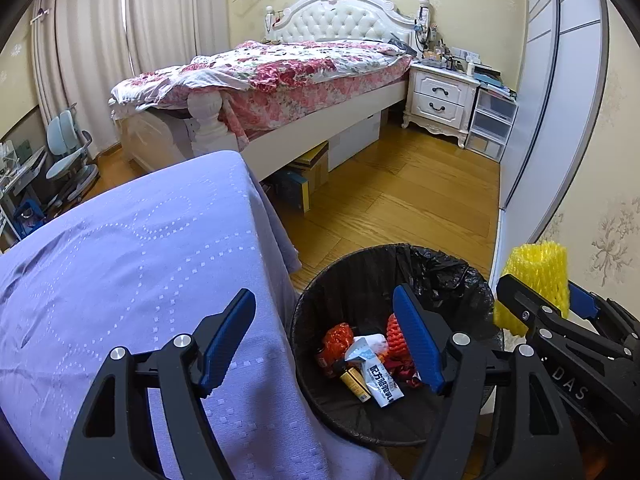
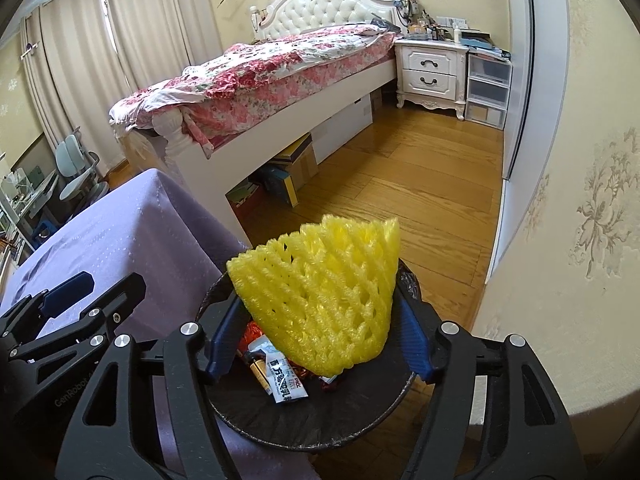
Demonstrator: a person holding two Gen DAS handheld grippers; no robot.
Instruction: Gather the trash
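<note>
Holding the yellow foam net (image 2: 324,300) in my right gripper (image 2: 320,344), I am pinching it by its lower end, with the blue fingers pressed in on both sides. It is hanging above the black-lined trash bin (image 1: 344,280), which is standing on the floor just beside the corner of the table under the purple tablecloth (image 1: 132,248). My left gripper (image 1: 324,340) is hanging spread wide and gripping nothing, over the table's edge and the near rim of the bin.

Risks, in my judgement:
- The net is light and springy, and in the left wrist view it is sitting toward the bin's far-right rim, so a release here is risking a landing on the rim or the floor.
- Foam mesh is liable to be snagging on a finger pad and clinging after I part the jaws.
- The left gripper is crowding the opening, inviting a knock between tools.

A white sachet (image 1: 380,376) and orange wrappers (image 1: 336,340) are lying inside already.
</note>
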